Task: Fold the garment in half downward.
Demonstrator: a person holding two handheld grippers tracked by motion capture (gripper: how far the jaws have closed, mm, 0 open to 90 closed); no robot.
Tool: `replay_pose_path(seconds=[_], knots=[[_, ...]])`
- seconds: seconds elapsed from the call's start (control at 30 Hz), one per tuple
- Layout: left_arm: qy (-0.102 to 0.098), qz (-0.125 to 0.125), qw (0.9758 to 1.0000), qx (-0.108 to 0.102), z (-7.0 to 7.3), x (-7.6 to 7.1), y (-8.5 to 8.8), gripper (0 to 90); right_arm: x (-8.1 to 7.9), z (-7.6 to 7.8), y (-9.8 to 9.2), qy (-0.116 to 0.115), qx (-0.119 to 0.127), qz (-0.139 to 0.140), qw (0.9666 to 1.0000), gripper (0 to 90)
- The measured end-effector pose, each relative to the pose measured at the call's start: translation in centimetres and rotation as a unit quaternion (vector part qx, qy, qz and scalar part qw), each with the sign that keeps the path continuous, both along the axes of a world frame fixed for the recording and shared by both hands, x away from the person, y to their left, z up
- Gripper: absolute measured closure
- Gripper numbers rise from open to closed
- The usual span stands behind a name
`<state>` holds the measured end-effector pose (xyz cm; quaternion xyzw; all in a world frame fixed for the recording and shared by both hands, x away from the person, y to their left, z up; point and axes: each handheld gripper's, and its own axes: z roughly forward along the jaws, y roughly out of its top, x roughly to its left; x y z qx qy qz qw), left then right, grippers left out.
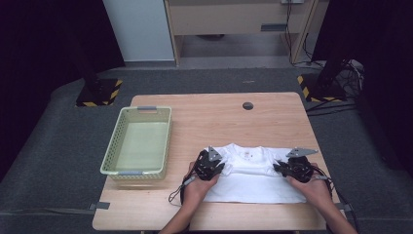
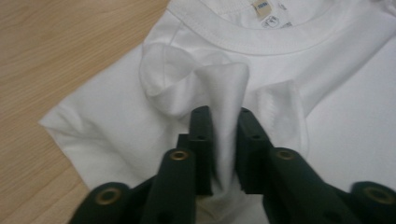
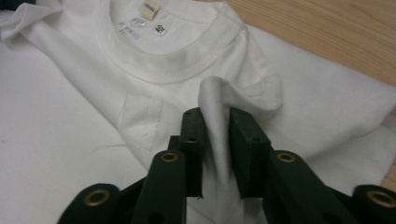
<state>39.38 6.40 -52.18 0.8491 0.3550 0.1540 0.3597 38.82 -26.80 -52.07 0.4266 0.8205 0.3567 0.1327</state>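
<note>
a white t-shirt (image 1: 253, 175) is laid flat on the counter (image 1: 214, 117), collar away from the person; a pinch of shoulder fabric is clamped between the jaws of the left hand-held gripper (image 2: 223, 122) and of the right hand-held gripper (image 3: 215, 122). both pinches are best lifted level and together, so that the fold, judged to be the step in hand, is kept even.

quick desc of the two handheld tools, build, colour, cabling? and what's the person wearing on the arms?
Both the left tool and right tool are black, each topped by a grey three-cornered plate, with a dark cable trailing back by the wrist. In the gripper views the jaws are black, blocky bars with brass-coloured rivets at the linkage joints. Forearms are bare; no sleeves or gloves show.
</note>
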Motion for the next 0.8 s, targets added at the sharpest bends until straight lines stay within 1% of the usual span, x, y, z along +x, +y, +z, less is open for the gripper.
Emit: replay_pose_path(seconds=[0.03, 0.1, 0.13, 0.17, 0.23, 0.3, 0.37, 0.4, 0.47, 0.5, 0.57, 0.6, 0.63, 0.67, 0.73, 0.8], knots=[[-0.005, 0.005, 1.0000, 0.007, 0.2, 0.0, 0.1, 67.1, 0.1, 0.1, 0.0, 0.002, -0.005, 0.002, 1.0000, 70.0], [-0.009, 0.018, 0.9998, 0.004, 0.6, -0.1, 0.3, 52.7, 0.1, 0.4, -0.2, -0.001, -0.013, 0.003, 0.9999, 58.9], [-0.008, 0.018, 0.9998, 0.004, 0.8, -0.1, 0.5, 49.1, 0.1, 0.7, -0.3, 0.001, -0.015, 0.005, 0.9999, 54.6], [-0.008, 0.016, 0.9998, 0.000, 1.2, -0.2, 0.6, 47.7, 0.0, 0.9, -0.5, 0.000, -0.021, 0.010, 0.9997, 49.5], [-0.010, 0.015, 0.9998, -0.008, 1.9, -0.2, 0.7, 45.7, -0.1, 1.5, -0.8, -0.004, -0.027, 0.010, 0.9996, 40.8], [-0.017, 0.011, 0.9998, -0.003, 2.5, -0.1, 0.5, 45.1, 0.1, 2.1, -1.0, -0.006, -0.032, 0.014, 0.9994, 35.5], [-0.025, 0.006, 0.9997, -0.001, 3.1, 0.1, 0.2, 44.6, 0.4, 2.6, -0.8, -0.013, -0.038, 0.015, 0.9991, 28.3], [-0.027, 0.004, 0.9996, 0.000, 3.4, 0.3, -0.1, 44.0, 0.6, 2.9, -0.6, -0.014, -0.038, 0.018, 0.9990, 27.5], [-0.032, -0.001, 0.9995, 0.005, 3.8, 0.9, -0.6, 43.4, 1.2, 3.2, -0.1, -0.009, -0.035, 0.034, 0.9988, 22.1], [-0.032, -0.003, 0.9994, 0.006, 4.0, 1.2, -0.9, 43.9, 1.5, 3.4, 0.2, -0.007, -0.034, 0.040, 0.9986, 22.4], [-0.032, -0.005, 0.9994, 0.011, 4.0, 2.1, -1.4, 45.1, 2.2, 3.6, 0.9, -0.006, -0.030, 0.048, 0.9984, 29.7], [-0.030, -0.005, 0.9995, 0.011, 4.0, 2.6, -1.6, 46.2, 2.6, 3.7, 1.2, -0.010, -0.030, 0.051, 0.9982, 35.8], [-0.029, -0.003, 0.9995, 0.009, 3.9, 3.1, -1.8, 47.3, 3.0, 3.7, 1.5, -0.011, -0.030, 0.054, 0.9980, 45.2], [-0.025, -0.001, 0.9997, 0.005, 3.7, 3.6, -1.9, 48.8, 3.4, 3.7, 1.8, -0.012, -0.028, 0.057, 0.9979, 52.6], [-0.020, 0.002, 0.9998, -0.006, 3.4, 4.4, -2.2, 53.1, 4.2, 3.5, 2.1, -0.006, -0.032, 0.050, 0.9982, 62.7], [-0.016, 0.003, 0.9998, -0.007, 2.9, 5.0, -2.4, 55.8, 5.1, 3.1, 2.3, -0.001, -0.032, 0.041, 0.9986, 66.8]])
